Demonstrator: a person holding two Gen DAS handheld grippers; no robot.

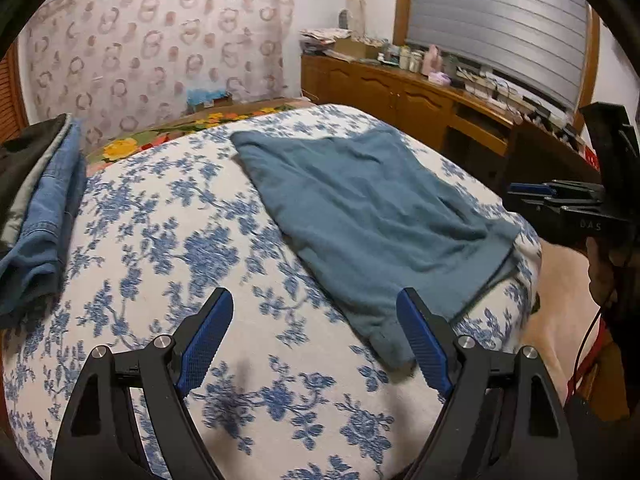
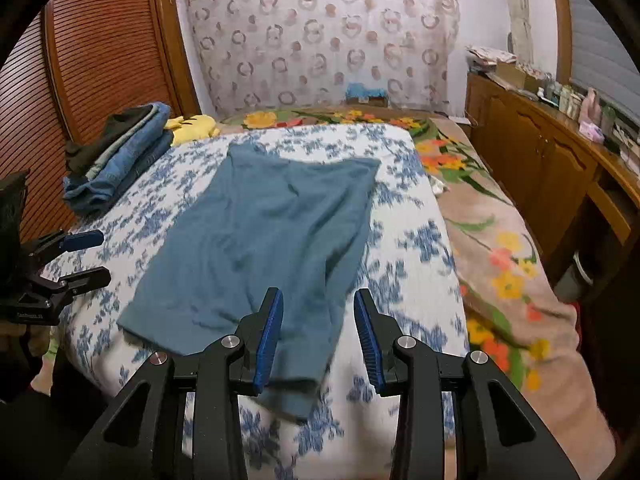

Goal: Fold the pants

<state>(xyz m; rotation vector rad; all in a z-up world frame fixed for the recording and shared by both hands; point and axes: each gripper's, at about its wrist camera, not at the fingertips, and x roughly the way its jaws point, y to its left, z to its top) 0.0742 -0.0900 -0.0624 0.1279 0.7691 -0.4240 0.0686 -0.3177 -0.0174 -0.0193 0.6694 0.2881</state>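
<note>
Lying across the middle of both views, the teal pants (image 2: 260, 240) are spread flat on the blue-flowered bedspread (image 2: 408, 264), seemingly already doubled leg on leg, with one narrow end trailing toward the lower edge of the frame. At the left of the right wrist view sits a stack of folded jeans and dark clothes (image 2: 116, 156). Nearer, at lower left in that view, the left gripper (image 1: 316, 340) has its jaws spread wide and empty over bare bedspread, just left of the pants' near end. The right gripper (image 2: 318, 336), at lower centre, stands partly apart, the near end of the cloth showing between its fingers, but nothing is pinched. I judge this a pause between folds: next, each gripper needs a near corner, then a carry toward the far end.
</note>
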